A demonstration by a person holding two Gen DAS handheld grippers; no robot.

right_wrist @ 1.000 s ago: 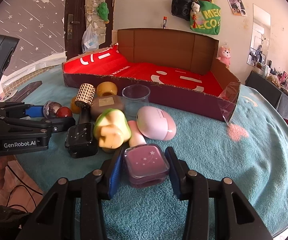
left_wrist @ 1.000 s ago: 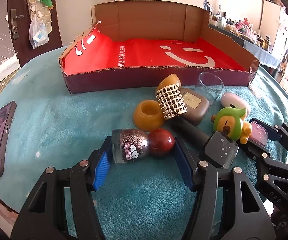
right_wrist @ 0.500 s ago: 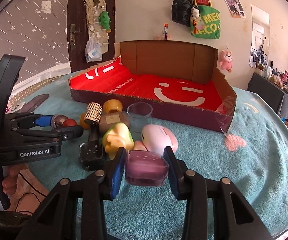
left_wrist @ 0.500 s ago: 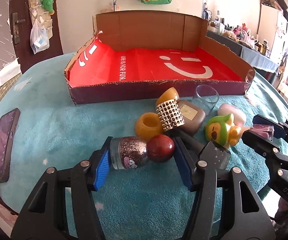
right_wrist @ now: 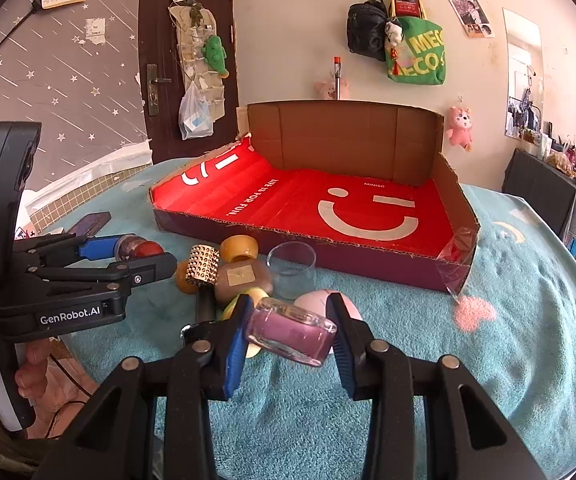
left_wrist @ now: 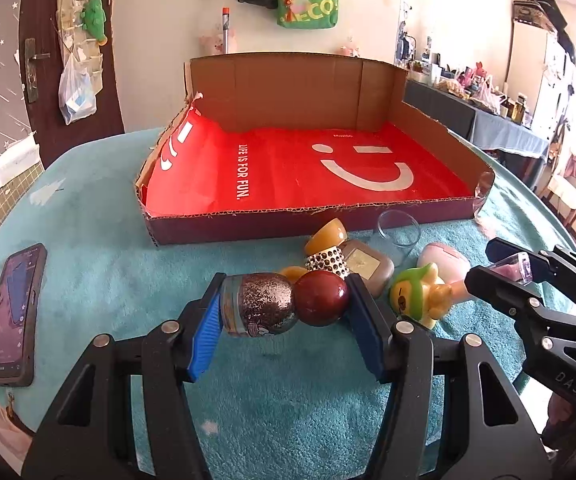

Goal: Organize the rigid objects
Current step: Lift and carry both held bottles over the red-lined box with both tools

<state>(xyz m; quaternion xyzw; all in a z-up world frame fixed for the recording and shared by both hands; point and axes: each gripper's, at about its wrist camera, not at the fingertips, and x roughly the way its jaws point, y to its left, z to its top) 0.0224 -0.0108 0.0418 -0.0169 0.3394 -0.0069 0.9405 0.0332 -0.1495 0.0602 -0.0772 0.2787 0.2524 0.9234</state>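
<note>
My left gripper (left_wrist: 284, 312) is shut on a glitter bottle with a dark red ball cap (left_wrist: 280, 310) and holds it above the teal cloth; it also shows in the right wrist view (right_wrist: 136, 250). My right gripper (right_wrist: 290, 332) is shut on a small purple glass bottle (right_wrist: 290, 332), lifted and tilted; it also shows in the left wrist view (left_wrist: 514, 270). An open cardboard box with a red smiley liner (left_wrist: 300, 168) lies beyond both grippers, also in the right wrist view (right_wrist: 328, 204).
On the cloth before the box lie an amber piece (left_wrist: 326, 234), a studded bottle (right_wrist: 203, 266), a brown compact (left_wrist: 368, 266), a clear glass (right_wrist: 292, 268), a pink oval case (left_wrist: 444, 258) and a green-yellow toy (left_wrist: 418, 296). A phone (left_wrist: 14, 312) lies left.
Both grippers have risen off the cloth with their bottles. The purple bottle has tilted in the right gripper.
</note>
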